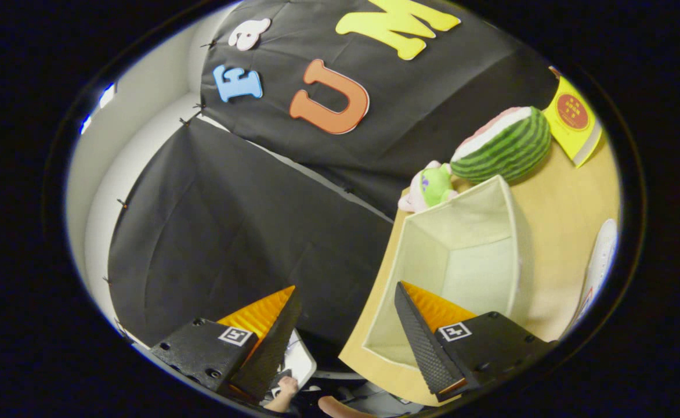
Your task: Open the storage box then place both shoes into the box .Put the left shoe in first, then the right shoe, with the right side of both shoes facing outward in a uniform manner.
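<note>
The gripper (346,313) is holding its fingers wide apart with nothing between them. The open storage box (517,232) is sitting on the table (572,191) at two o'clock from the fingers, with a watermelon toy (505,145) beyond it.

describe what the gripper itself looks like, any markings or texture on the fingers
The gripper has two wedge-shaped fingers that taper toward their tips. Their inner faces are ribbed, and the edge of one carries a fine diamond-grid texture. Each finger sits on a blocky mount with screw holes and a small square black-and-white tag on top. The fingers stand apart, with nothing between them.
</note>
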`<state>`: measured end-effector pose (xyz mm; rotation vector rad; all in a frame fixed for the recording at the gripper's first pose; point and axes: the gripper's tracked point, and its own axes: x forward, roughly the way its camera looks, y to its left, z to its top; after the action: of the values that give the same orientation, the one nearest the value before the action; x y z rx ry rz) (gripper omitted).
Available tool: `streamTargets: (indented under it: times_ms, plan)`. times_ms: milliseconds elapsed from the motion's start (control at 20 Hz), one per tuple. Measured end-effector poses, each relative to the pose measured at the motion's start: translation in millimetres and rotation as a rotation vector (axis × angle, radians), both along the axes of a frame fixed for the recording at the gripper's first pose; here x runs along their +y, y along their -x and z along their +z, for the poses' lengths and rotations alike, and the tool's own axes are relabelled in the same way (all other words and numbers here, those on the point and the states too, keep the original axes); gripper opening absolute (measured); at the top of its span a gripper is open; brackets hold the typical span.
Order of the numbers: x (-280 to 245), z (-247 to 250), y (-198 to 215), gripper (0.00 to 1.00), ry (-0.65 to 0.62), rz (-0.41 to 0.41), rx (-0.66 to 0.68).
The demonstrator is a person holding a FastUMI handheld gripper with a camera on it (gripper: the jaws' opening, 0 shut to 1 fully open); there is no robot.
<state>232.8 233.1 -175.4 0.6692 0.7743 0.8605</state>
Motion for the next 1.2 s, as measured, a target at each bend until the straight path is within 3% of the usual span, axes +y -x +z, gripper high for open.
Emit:
streamTargets:
  times_ms: [500,650,1000,1200]
  plan:
    - [-141.1,-50.1,18.4,1.0,0.326,-0.069,-0.101]
    - [-178.5,-78.2,23.8,1.0,0.391,-0.075,-0.062]
    - [-268.4,-137.8,20.7,1.0,0.558,-0.189,0.018]
    - [-291.0,-167.0,23.1,0.99,0.688,-0.169,0.083]
